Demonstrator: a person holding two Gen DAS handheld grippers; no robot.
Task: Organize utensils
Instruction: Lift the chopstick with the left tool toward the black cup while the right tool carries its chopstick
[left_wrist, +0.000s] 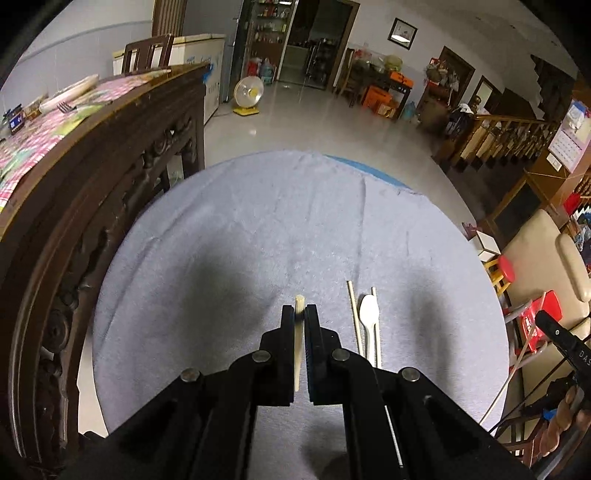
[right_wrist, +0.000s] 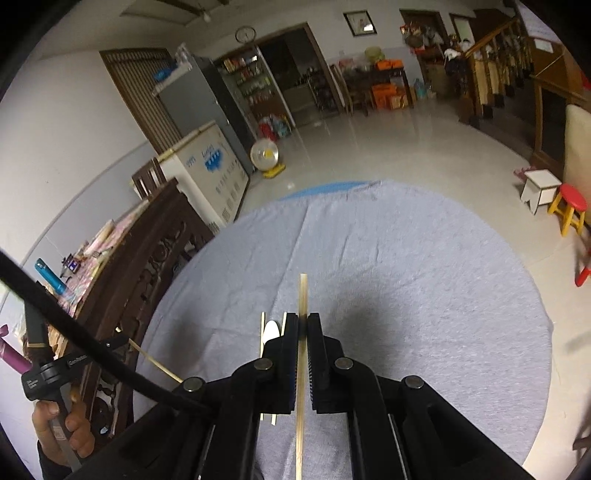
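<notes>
My left gripper is shut on a pale wooden chopstick, held above the round table with its grey cloth. On the cloth to its right lie a white spoon and two chopsticks, one on each side of the spoon. My right gripper is shut on another chopstick, whose tip pokes out past the fingers. The spoon shows just left of those fingers. At the far left a hand holds the left gripper with its chopstick.
A dark carved wooden sideboard stands close to the table's left side, with a pink cloth and small items on top. A red stool, a white stool and a beige seat stand to the right. A fan sits on the tiled floor beyond.
</notes>
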